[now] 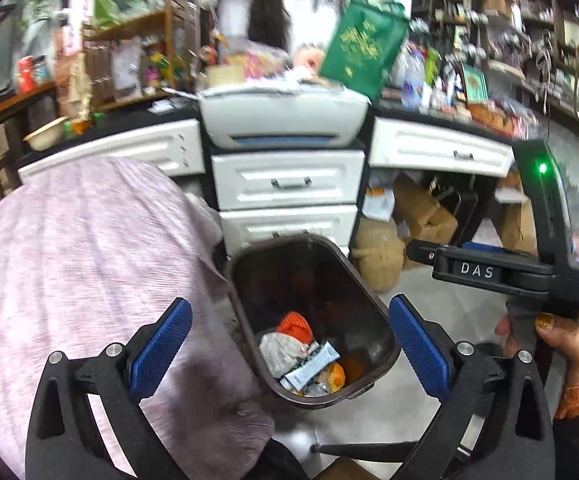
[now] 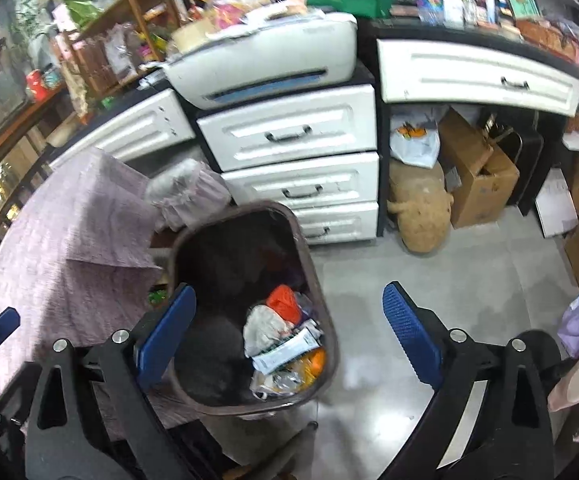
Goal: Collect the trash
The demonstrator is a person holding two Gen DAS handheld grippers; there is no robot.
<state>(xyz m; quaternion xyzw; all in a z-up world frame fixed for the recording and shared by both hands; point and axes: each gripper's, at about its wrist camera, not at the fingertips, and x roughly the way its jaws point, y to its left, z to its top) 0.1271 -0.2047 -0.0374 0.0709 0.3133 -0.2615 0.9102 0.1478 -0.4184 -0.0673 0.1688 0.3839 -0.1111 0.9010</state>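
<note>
A brown plastic bin (image 1: 373, 292) stands on the floor beside the table, also in the right wrist view (image 2: 313, 264). Inside it lie an orange wrapper (image 1: 295, 324), a crumpled white bag (image 1: 277, 350) and a long white packet (image 2: 289, 350), with more scraps under them. My left gripper (image 1: 289, 308) hangs above the bin, open wide, nothing between its blue pads. My right gripper (image 2: 289, 292) is also open and empty, over the bin's right rim and the floor. Its black housing (image 1: 489, 272) shows at the right of the left wrist view, held by a hand (image 1: 561, 344).
A table under a mauve cloth (image 1: 69, 260) fills the left. Behind the bin are white drawers (image 1: 287, 180) with a printer (image 1: 285, 120) on top. Cardboard boxes (image 2: 477, 176) and a tan plush toy (image 2: 421, 216) sit under the desk. Grey floor (image 2: 409, 260) lies to the right.
</note>
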